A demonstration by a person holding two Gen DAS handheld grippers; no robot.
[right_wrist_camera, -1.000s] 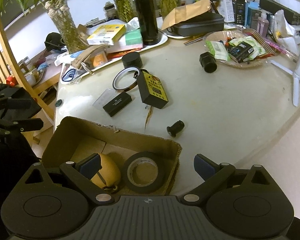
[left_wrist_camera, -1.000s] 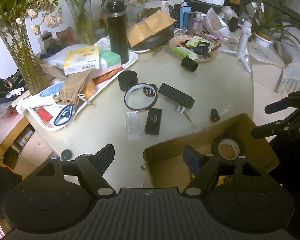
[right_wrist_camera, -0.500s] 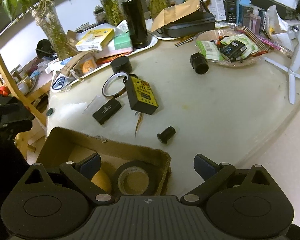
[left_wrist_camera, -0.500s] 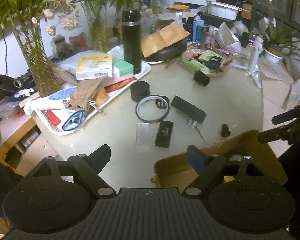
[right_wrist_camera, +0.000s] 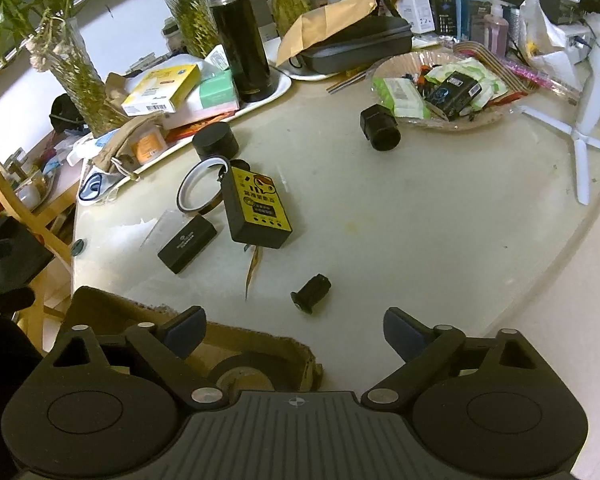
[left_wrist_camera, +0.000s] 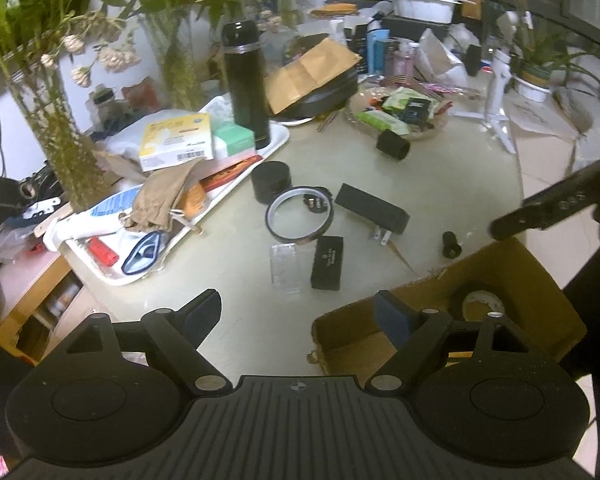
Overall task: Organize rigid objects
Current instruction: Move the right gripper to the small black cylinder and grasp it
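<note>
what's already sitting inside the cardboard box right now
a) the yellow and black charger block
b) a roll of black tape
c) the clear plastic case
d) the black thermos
b: a roll of black tape lies inside the cardboard box, while the thermos stands on the white tray, and the charger block and clear case lie on the table.

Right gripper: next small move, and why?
Probably ease the right gripper forward and down over the small black cylinder. Its jaws, which have just been closing a little, are open and empty, and the cylinder lies on the table just ahead of them, outside the cardboard box that already holds a tape roll.
</note>
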